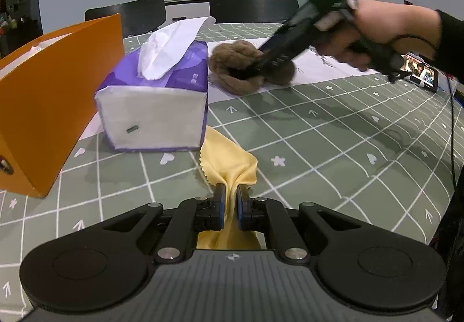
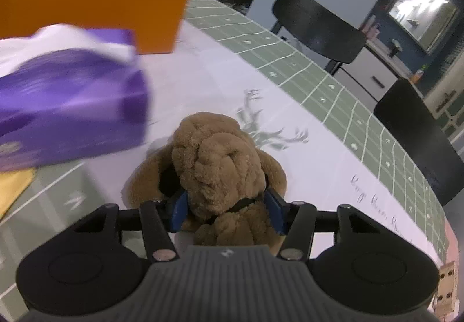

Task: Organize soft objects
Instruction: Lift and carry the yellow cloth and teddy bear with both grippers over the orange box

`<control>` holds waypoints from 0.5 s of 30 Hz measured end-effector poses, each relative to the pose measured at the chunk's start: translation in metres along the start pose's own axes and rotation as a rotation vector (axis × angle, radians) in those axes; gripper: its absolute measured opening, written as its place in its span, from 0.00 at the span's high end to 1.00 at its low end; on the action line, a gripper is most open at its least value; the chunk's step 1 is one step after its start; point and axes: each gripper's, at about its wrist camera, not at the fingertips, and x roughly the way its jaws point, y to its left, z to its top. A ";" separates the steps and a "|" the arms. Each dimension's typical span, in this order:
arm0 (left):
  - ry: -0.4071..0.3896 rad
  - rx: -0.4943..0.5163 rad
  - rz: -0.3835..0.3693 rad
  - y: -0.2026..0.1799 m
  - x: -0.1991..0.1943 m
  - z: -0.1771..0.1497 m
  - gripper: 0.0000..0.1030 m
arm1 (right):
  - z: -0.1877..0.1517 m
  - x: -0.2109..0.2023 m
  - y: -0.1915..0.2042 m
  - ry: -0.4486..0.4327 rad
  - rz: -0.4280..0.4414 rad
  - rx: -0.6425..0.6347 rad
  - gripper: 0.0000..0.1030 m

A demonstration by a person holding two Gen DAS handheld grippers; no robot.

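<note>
My left gripper is shut on a yellow cloth that trails forward on the table toward the purple tissue pack. My right gripper is shut on a brown plush toy lying on a white sheet; from the left wrist view the toy sits behind the tissue pack with the right gripper reaching down into it. An orange box stands open at the left, also seen in the right wrist view. A corner of the yellow cloth shows at the left.
The table has a green grid-pattern cover with a white paper sheet under the toy. Black chairs stand at the far edge. A phone with a lit screen and a black cable lie at the right.
</note>
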 end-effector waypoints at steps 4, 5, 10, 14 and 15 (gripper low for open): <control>0.002 0.000 0.005 0.001 -0.009 -0.008 0.91 | -0.012 -0.026 0.026 0.019 0.038 -0.060 0.48; 0.001 -0.003 0.007 0.002 -0.012 -0.010 0.91 | -0.015 -0.033 0.034 0.020 0.052 -0.071 0.48; 0.005 -0.030 0.014 0.011 -0.024 -0.017 0.91 | -0.023 -0.058 0.068 0.016 0.111 -0.119 0.48; 0.006 -0.039 0.028 0.018 -0.029 -0.021 0.91 | -0.019 -0.071 0.095 0.016 0.154 -0.150 0.48; 0.005 -0.040 0.035 0.020 -0.031 -0.022 0.91 | -0.018 -0.073 0.101 0.016 0.162 -0.160 0.50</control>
